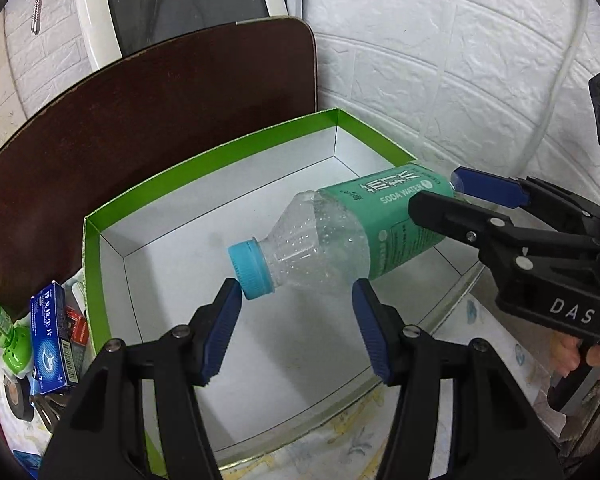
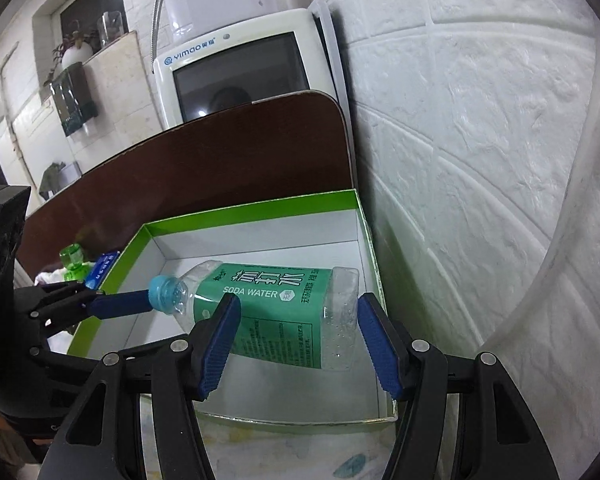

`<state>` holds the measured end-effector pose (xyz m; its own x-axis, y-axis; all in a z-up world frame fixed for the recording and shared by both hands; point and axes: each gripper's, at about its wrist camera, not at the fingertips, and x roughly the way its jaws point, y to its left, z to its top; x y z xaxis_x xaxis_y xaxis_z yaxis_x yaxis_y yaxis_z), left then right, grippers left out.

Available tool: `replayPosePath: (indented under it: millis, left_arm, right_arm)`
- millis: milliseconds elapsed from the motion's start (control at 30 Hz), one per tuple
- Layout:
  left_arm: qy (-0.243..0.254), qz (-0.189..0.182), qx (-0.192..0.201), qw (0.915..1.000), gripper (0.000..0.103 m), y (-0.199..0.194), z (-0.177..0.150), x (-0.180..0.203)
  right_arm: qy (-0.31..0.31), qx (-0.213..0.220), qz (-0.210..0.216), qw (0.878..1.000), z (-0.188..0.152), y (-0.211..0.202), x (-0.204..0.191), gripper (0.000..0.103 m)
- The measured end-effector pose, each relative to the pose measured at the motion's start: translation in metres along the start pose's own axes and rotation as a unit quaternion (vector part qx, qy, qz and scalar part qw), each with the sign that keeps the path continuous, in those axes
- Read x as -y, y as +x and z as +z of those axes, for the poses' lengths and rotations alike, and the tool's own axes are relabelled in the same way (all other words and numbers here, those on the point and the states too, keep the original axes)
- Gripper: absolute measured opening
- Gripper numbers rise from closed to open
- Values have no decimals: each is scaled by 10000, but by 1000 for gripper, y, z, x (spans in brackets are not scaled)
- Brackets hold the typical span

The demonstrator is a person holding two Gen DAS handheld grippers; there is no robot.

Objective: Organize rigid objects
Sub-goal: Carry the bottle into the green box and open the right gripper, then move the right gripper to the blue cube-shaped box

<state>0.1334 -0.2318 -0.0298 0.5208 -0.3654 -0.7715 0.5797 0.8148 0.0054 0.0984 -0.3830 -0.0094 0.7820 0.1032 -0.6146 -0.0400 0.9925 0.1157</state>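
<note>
- The right gripper (image 2: 298, 344) has its blue pads about half apart, closed across the bottle (image 2: 276, 312): one pad on the green label, the other at the clear base end, so the bottle hangs held in the air.
- In the left wrist view the right gripper (image 1: 440, 196) enters from 3 o'clock, one finger in front of the label and one behind it.
- The left gripper (image 1: 296, 332) stands about half open with the cap (image 1: 250, 270) just beside its left pad; whether the pads press on the bottle (image 1: 340, 236) I cannot tell.
- In the right wrist view a left pad (image 2: 120, 304) reaches in from 9 o'clock up to the cap (image 2: 162, 292).
- The bottle is clear plastic, dimpled at shoulder and base, with a green wrap reading "SODA WATER" and a light blue ribbed cap. It lies nearly level, cap toward 9 o'clock in both views.
- It hangs over the box (image 1: 204, 164), green outside and white inside, nothing lying on its floor.
- At 8 o'clock of the box in the left wrist view lie a blue carton (image 1: 52, 340) and a small green bottle (image 1: 4, 336).
- Behind the box, toward 11 o'clock, leans a dark brown board (image 1: 140, 120), and behind that a white appliance (image 1: 96, 20) marked "YIMAO".
</note>
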Motion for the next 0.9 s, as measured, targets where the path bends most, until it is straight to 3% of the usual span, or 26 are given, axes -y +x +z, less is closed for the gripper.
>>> replayPosePath:
  millis: [300, 567, 733, 900]
  left_arm:
    - [-34, -173, -232, 9996, 57, 7, -4, 5]
    - [-79, -104, -116, 9998, 59, -16, -15, 3]
    - [-256, 119, 146, 9995, 67, -50, -31, -17]
    - [-611, 548, 336, 9961, 70, -83, -51, -52]
  right_arm:
    - [109, -192, -87, 9997, -11, 5, 6, 64]
    - [88, -38, -337, 9994, -14, -17, -1, 64]
    - [-101, 157, -254, 9995, -9, -33, -25, 64]
    - [-368, 227, 122, 9990, -7, -38, -68, 64]
